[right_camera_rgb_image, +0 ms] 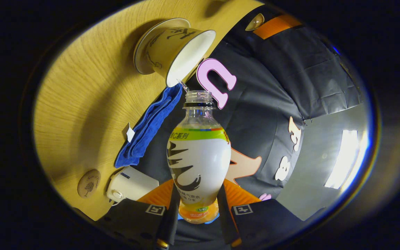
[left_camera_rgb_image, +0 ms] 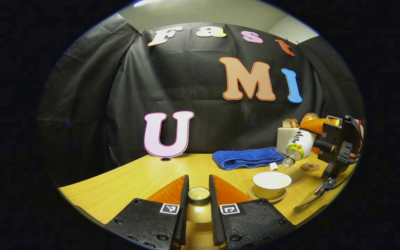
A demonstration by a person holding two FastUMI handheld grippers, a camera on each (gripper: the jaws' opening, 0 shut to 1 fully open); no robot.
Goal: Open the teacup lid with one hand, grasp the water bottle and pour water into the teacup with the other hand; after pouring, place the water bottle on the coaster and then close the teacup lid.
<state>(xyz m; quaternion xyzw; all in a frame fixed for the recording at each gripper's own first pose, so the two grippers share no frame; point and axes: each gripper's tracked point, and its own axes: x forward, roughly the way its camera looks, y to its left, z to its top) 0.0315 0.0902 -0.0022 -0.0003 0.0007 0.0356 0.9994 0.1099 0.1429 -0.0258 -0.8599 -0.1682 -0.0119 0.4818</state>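
Glazed white porcelain marks the teacup [left_camera_rgb_image: 271,184], which stands uncovered on its saucer [left_camera_rgb_image: 266,198] at about four o'clock in the left gripper view. Its round lid [left_camera_rgb_image: 199,194] sits clamped between the left gripper [left_camera_rgb_image: 199,189] fingers, off to the cup's left. The right gripper [right_camera_rgb_image: 196,205] grips the smooth plastic water bottle [right_camera_rgb_image: 198,163] at its base, tilted neck-down toward the cup's rim, with a thin stream seemingly falling. Judging by this, lid removal is done and pouring is under way; setting the bottle on the round wooden coaster [left_camera_rgb_image: 310,167] and re-lidding remain. A soft blue towel [left_camera_rgb_image: 247,158] lies folded behind the cup
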